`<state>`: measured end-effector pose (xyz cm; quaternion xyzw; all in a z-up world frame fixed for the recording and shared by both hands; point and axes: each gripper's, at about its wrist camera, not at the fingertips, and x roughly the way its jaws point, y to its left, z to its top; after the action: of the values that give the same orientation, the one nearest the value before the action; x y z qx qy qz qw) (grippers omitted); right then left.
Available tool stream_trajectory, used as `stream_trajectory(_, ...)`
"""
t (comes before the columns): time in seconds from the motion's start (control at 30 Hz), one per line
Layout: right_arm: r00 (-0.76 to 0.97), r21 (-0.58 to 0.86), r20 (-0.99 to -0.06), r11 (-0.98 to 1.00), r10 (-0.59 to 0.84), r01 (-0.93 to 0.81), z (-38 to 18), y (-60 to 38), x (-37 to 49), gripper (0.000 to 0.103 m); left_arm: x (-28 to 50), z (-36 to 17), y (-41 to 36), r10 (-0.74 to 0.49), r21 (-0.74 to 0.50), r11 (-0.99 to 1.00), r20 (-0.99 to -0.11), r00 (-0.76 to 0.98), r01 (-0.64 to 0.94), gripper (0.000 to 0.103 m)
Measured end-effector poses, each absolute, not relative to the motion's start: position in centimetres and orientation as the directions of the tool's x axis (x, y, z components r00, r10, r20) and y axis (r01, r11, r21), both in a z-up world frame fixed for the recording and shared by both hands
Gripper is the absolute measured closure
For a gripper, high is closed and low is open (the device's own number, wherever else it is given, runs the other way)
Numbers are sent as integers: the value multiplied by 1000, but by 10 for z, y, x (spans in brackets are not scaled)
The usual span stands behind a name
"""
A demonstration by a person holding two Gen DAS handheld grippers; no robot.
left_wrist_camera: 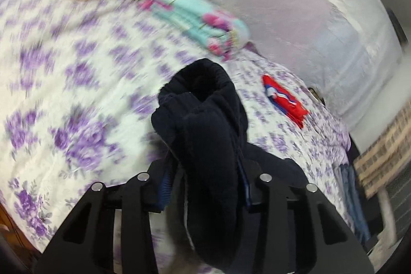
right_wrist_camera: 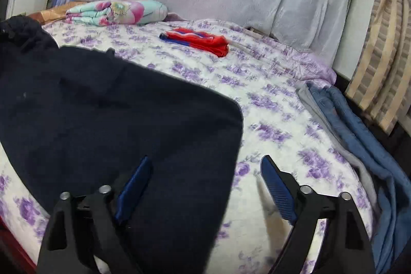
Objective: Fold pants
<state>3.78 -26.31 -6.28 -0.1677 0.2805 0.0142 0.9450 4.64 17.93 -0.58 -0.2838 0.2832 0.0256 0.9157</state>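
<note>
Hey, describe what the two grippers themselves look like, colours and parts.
Both are the same build. The right gripper has black angular linkage arms with triangular cut-outs, round silver pins at the joints, and two flat fingers faced with ribbed dark-blue pads. The left gripper shows the same black arms and silver pins; only blue edges of its pads show. No cables, markings, hands or sleeves are visible.

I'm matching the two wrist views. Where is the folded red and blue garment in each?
Left wrist: folded red and blue garment, right of centre, beyond the dark navy pants.
Right wrist: upper centre, on the purple-flowered bedspread.
Shared landmark: rolled turquoise and pink floral blanket.
</note>
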Motion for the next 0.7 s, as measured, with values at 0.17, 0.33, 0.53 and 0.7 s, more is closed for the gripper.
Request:
stream_trajectory(0.17,884,-117,-467,990,18,-82,-44,-305,26,13,41,44,108,-119,-333,941,-473,873,-52,67)
stream_trajectory(0.33,911,-86,-403,995,-81,50,-33,-349,16,9,35,77,10,-177,-154,980,-414,893,123,68)
stream_trajectory(0.53,893,77,-450,996,-10,50,-51,-388,22,9,37,68,-112,-335,-37,934,-442,832,356,69)
stream_trajectory(0.7,884,226,-459,974,87,22,-58,-407,24,9,36,4,-194,-318,86,889,-589,743,449,69)
